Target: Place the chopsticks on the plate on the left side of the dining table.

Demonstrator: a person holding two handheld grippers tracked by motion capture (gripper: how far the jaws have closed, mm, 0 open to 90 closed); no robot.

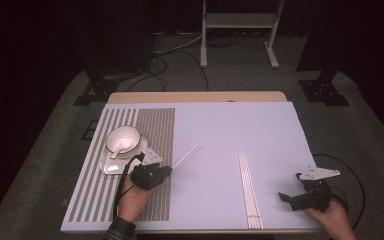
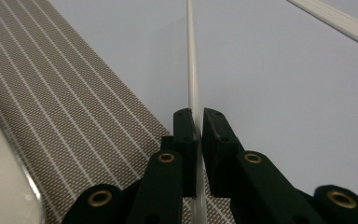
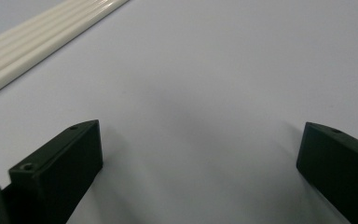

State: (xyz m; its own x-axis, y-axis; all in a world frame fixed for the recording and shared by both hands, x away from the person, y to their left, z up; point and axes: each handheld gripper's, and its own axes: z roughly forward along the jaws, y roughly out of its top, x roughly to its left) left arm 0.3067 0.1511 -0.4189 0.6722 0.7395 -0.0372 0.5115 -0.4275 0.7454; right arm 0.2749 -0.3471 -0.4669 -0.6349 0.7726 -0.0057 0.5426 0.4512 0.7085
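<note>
A: From above? B: Left gripper (image 1: 166,170) pinches a stick (image 1: 186,154) beside the mat (image 1: 152,130); bowl (image 1: 123,139) may hold a spoon.
A: Left gripper view? B: Jaws clamp the stick (image 2: 192,74).
A: Right gripper view? B: Right gripper (image 3: 200,161) gapes, empty, near the bundle (image 3: 37,39).

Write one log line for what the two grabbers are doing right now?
left gripper: shut on chopstick, beside striped mat | right gripper: open, nothing held | chopstick bundle: lying on table
</note>
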